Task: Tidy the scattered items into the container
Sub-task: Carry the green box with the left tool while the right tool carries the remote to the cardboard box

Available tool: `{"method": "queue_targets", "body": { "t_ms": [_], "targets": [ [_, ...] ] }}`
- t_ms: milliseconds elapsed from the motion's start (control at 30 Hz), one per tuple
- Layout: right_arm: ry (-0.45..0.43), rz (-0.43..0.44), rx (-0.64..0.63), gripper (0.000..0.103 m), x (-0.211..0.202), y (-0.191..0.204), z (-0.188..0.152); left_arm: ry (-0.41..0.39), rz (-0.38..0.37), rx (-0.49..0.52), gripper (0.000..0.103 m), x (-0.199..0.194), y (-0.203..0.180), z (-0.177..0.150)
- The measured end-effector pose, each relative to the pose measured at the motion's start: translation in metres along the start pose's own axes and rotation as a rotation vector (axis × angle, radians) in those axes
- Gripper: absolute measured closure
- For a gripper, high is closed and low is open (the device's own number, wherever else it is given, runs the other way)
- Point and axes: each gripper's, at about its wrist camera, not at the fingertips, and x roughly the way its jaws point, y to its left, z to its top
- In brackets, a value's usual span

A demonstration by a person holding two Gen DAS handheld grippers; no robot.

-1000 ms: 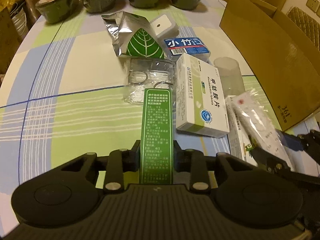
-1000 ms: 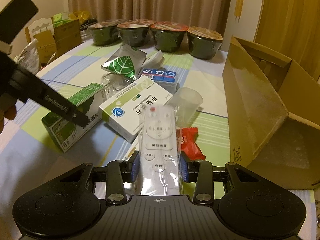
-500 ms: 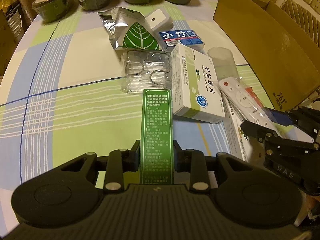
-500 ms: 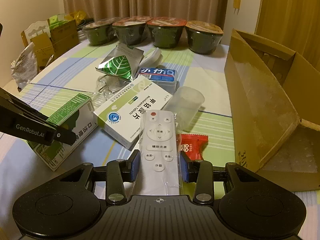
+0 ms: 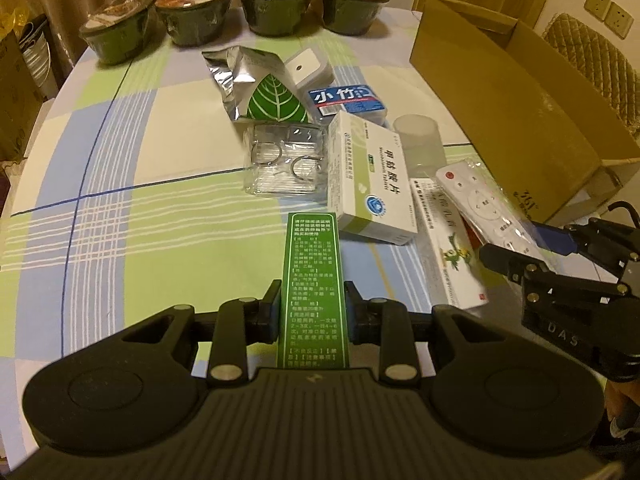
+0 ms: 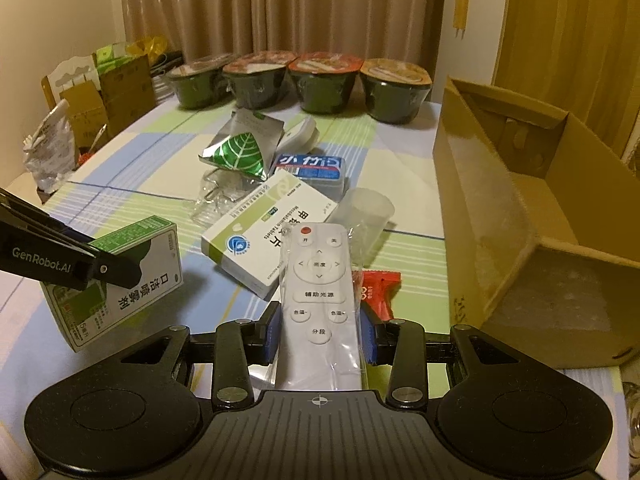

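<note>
I hold the green spray carton point(image 5: 314, 280) in my left gripper point(image 5: 312, 312) and the white wrapped remote point(image 6: 319, 304) in my right gripper point(image 6: 320, 336), while the open brown cardboard box point(image 6: 520, 216) at the right seems empty and most items lie on the checked tablecloth point(image 5: 140, 208).

home dining room | checked tablecloth point(image 5: 120, 152) | curtains point(image 6: 280, 8) | instant-noodle bowls point(image 6: 320, 84)

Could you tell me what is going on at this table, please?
A person is tidying clutter into the cardboard box. The left claw grips a green box, and the right claw grips a white remote. Both are lifted but not yet in the box; other items lie on the table.
</note>
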Motion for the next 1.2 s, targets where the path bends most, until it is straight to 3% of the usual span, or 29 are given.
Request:
{"method": "queue_targets", "body": {
  "t_ms": [400, 733, 1000, 1200],
  "targets": [
    [-0.111, -0.061, 0.000, 0.061, -0.057, -0.016, 0.022, -0.075, -0.026, 0.027, 0.078, -0.042, -0.029, 0.013],
    [-0.215, -0.194, 0.053, 0.061, -0.101, -0.081, 0.057, -0.187, -0.126, 0.101, 0.078, -0.066, -0.104, 0.074],
    [-0.208, -0.254, 0.095, 0.061, -0.099, -0.141, 0.063, -0.211, -0.235, 0.123, 0.078, -0.048, -0.170, 0.122],
    [-0.190, -0.272, 0.119, 0.061, -0.089, -0.174, 0.061, -0.189, -0.304, 0.102, 0.078, -0.013, -0.198, 0.142]
  ]
}}
